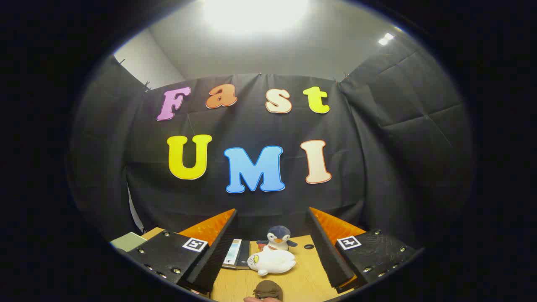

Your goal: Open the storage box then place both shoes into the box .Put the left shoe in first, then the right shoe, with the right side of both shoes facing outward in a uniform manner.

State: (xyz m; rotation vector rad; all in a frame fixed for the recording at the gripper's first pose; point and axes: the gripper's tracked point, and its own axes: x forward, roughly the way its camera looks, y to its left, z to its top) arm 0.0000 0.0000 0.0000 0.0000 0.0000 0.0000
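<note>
Booth is hung with black cloth (377,138) on all sides, pinned along the top edge; above it I see a pale wall and ceiling with a bright light (256,12) overhead and a smaller lamp (386,39) off to the right. The working surface is a light wooden table (302,281), seen low and close.

My gripper (272,245) points level across the table toward the back cloth. Its two fingers stand wide apart, one on each side, and nothing is held between them. Each finger carries a small square printed marker (195,244) on its upper face.

In the gap between the fingers, on the table:
- a white plush toy (272,262) lying on its side, roughly centred;
- a dark blue and white plush penguin (278,238) sitting upright just behind it, touching or nearly touching it, I cannot tell which;
- a flat book-like item (235,253) lying beside the left finger, just left of the white plush;
- a small dark hole (309,246) in the tabletop to the right of the penguin.

Nearest to me, a brown rounded object (267,290) sits at the near edge, with what looks like a fingertip just beneath it. It may be part of a shoe; too little of it shows to confirm.

Beyond the left finger, a pale green flat object (128,241) lies at the table's far left corner. I cannot identify a storage box from here.
</note>
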